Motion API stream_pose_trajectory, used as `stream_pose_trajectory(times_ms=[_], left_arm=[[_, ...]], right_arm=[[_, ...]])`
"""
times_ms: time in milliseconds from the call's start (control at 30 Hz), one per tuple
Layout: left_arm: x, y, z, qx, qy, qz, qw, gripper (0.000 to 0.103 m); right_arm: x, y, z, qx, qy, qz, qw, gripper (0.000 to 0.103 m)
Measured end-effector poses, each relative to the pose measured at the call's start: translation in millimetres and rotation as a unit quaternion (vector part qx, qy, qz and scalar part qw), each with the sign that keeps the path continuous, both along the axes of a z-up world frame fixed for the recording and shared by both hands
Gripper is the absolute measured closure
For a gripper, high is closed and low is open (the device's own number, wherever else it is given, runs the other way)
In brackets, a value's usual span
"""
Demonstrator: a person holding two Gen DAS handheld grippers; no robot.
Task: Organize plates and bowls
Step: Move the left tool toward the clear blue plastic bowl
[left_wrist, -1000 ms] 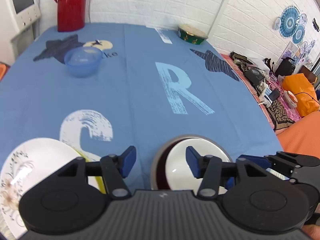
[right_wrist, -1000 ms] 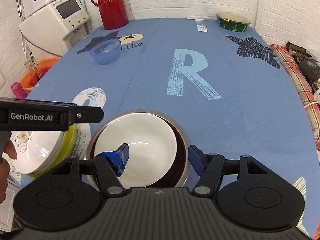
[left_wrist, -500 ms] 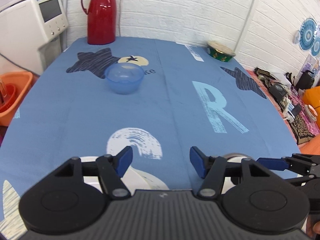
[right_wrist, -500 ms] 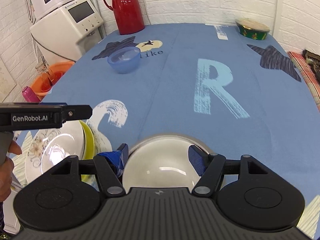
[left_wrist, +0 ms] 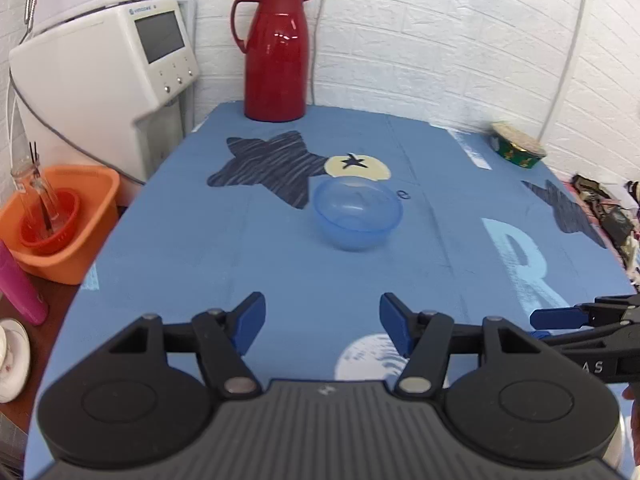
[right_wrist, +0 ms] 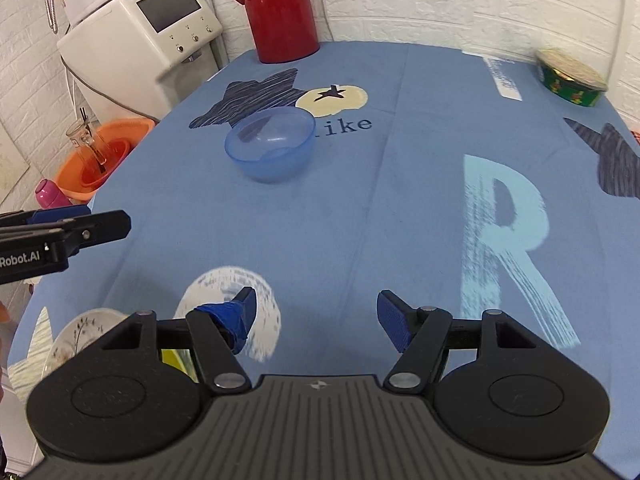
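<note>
One translucent blue bowl (right_wrist: 270, 147) stands alone far out on the blue tablecloth (right_wrist: 400, 200), so I judge it is left to gather, while a floral plate (right_wrist: 80, 336) over something yellow lies near left. My left gripper (left_wrist: 322, 326) and right gripper (right_wrist: 314, 318) are both spread and empty, the bowl well ahead of them.

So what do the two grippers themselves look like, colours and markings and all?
Both are black, with a ribbed body, two round discs and linked arms ending in blue pads. The left gripper has plain blue fingertips; the right gripper has blue tape wrapped round one finger. The left's side reads "Robot.AI" in white.
</note>
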State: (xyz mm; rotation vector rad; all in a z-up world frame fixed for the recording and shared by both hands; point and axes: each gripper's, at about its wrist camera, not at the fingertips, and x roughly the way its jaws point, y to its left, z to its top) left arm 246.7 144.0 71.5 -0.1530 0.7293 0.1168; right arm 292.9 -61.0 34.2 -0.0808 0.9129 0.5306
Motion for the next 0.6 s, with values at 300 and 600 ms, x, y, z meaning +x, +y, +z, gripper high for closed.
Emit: stream_pose_trajectory(times_ms=[300, 600], left_arm=[[38, 29, -19, 0.013, 0.022, 0.019, 0.9995, 0.041], [68, 41, -39, 0.020, 0.043, 0.026, 0.9986, 0.041]], right_arm=[[44, 30, -11, 0.019, 0.019, 0.010, 1.000, 0.050], [84, 52, -8, 0.059, 0.018, 0.011, 0.998, 0.050]])
